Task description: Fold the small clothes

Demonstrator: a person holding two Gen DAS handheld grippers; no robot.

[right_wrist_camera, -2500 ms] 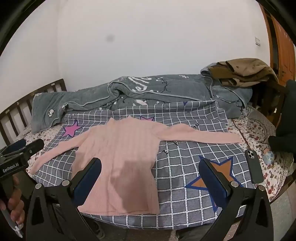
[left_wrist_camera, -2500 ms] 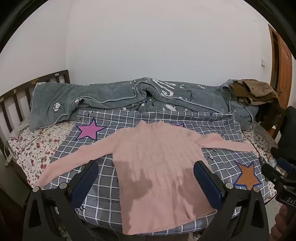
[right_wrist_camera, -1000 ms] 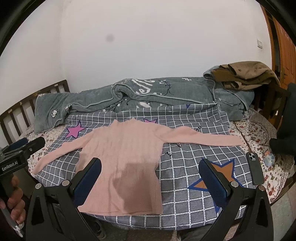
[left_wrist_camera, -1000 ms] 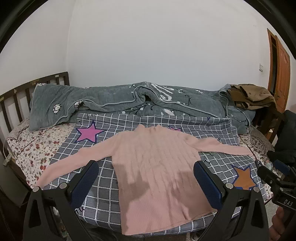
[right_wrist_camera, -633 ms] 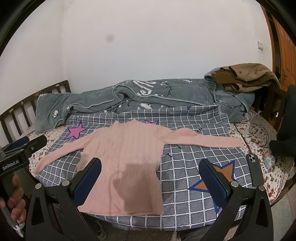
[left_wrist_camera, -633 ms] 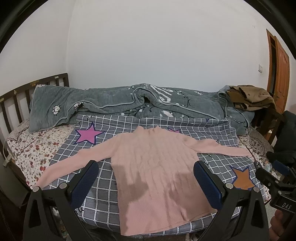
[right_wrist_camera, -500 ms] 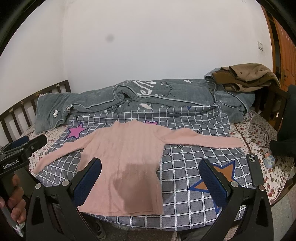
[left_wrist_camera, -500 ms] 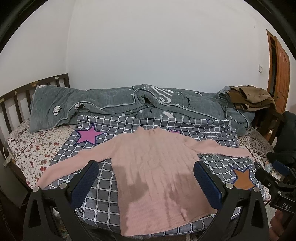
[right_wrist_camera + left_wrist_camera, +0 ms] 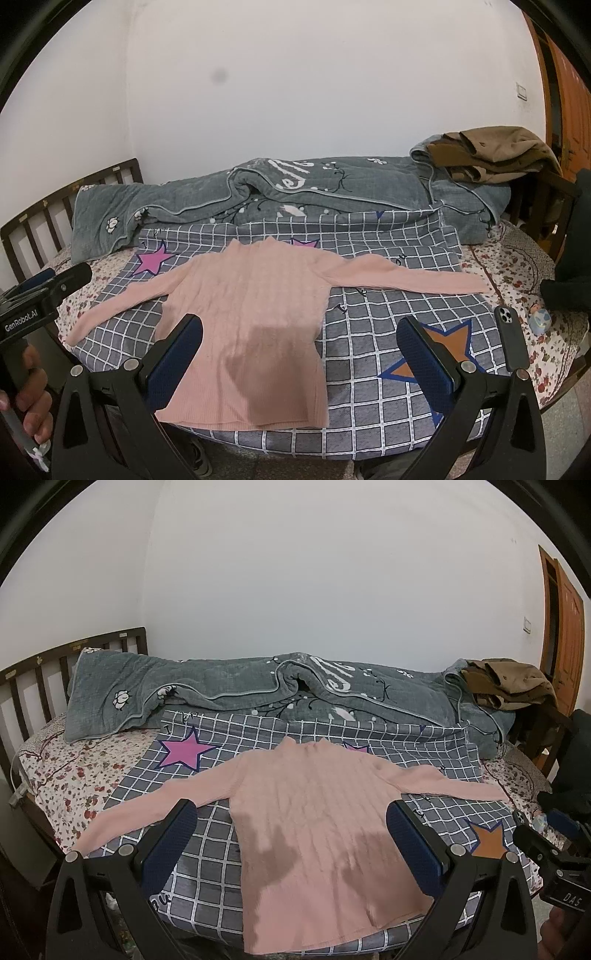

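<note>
A pink long-sleeved sweater (image 9: 314, 812) (image 9: 255, 317) lies flat on a grey checked sheet (image 9: 207, 853) (image 9: 376, 373), both sleeves spread out sideways and the hem at the near bed edge. My left gripper (image 9: 291, 834) hangs open above the hem with nothing between its blue pads. My right gripper (image 9: 301, 350) is open too, held above the sweater's right side and the sheet. The left gripper's body (image 9: 40, 295) shows at the left edge of the right wrist view, held by a hand (image 9: 29, 402).
A rumpled grey quilt (image 9: 280, 694) lies along the wall. Brown clothes (image 9: 491, 151) are piled at the back right. A phone (image 9: 511, 339) and a small round object (image 9: 539, 319) lie on the floral bedsheet (image 9: 74, 771). A wooden headboard (image 9: 33, 686) stands at left, a door (image 9: 569, 642) at right.
Both cameras have drifted slightly, so the bed and sweater sit a little differently in view. The sweater has not moved and both grippers stay open.
</note>
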